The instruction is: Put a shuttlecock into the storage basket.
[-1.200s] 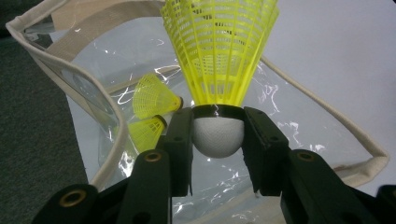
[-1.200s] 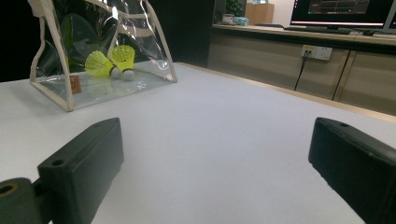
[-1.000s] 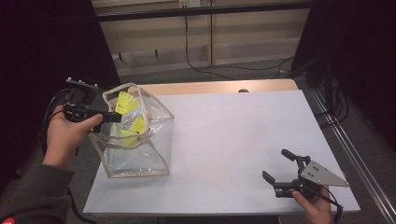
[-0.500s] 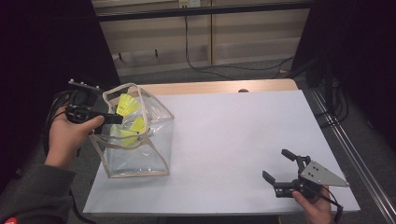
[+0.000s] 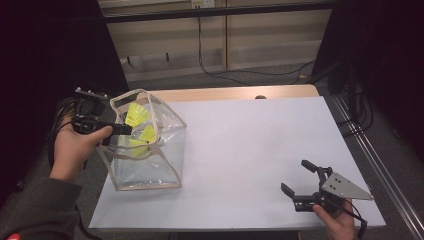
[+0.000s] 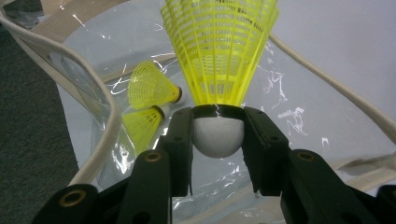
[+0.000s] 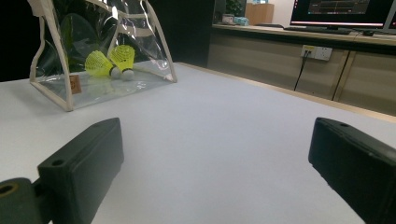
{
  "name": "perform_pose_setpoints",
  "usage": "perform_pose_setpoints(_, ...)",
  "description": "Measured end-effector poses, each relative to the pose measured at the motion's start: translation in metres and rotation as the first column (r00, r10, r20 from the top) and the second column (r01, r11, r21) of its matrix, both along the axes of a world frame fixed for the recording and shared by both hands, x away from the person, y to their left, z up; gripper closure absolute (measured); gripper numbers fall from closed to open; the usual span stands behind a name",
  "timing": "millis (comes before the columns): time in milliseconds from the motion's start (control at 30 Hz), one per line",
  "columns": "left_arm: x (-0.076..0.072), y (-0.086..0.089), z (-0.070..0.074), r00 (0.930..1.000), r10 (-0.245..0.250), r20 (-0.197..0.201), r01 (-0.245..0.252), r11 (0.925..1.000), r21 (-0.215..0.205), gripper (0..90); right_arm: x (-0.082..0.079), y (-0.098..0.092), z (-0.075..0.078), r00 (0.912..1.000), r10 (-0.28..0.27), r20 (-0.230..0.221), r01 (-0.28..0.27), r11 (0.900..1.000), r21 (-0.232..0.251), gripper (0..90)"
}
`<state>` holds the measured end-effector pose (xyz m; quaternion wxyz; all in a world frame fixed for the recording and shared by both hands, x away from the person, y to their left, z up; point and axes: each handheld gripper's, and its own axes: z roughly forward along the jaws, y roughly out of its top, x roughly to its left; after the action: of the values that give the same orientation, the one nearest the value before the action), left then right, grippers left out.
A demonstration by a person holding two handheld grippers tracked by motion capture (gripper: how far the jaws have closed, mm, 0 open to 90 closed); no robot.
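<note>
Your left gripper (image 6: pixel 218 126) clamps the white cork of a yellow shuttlecock (image 6: pixel 219 51), skirt pointing away from the jaws, poised at the open mouth of a clear plastic bag (image 5: pixel 160 150) with cream trim. The bag stands at the left edge of the white table (image 5: pixel 250 145) (its far end shows a strip of bare wood). Two more yellow shuttlecocks (image 6: pixel 152 100) lie side by side on the bag's floor, corks touching or nearly so. Your right gripper (image 5: pixel 300 181) hovers low near the table's near right corner, well apart from the bag, its jaws spread wide with nothing between them.
</note>
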<state>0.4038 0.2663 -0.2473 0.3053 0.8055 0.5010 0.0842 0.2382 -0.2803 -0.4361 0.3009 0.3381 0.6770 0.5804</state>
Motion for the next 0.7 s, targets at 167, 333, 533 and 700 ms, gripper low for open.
perform_pose_setpoints(167,-0.0005,0.0000,-0.0015,0.9999,0.012,0.000,-0.012,0.9999,-0.008,64.9,0.0000,-0.0001,0.0001,1.0000,0.000,0.002,0.000,1.000,0.001,3.1)
perform_pose_setpoints(333,-0.0009,0.0012,-0.0028,1.0000,0.007,-0.007,-0.007,1.0000,-0.003,64.9,0.0000,0.0000,0.0000,1.0000,0.000,0.002,0.000,1.000,0.001,3.1)
perform_pose_setpoints(533,-0.0008,0.0016,-0.0071,0.9999,0.005,-0.013,-0.005,1.0000,-0.002,64.9,0.0001,0.0000,0.0000,1.0000,0.000,0.002,0.000,1.000,0.001,3.1)
perform_pose_setpoints(700,-0.0005,0.0005,-0.0099,0.9998,0.005,-0.018,-0.005,1.0000,-0.002,64.9,0.0000,0.0000,0.0000,1.0000,0.000,0.002,0.000,1.000,0.001,3.1)
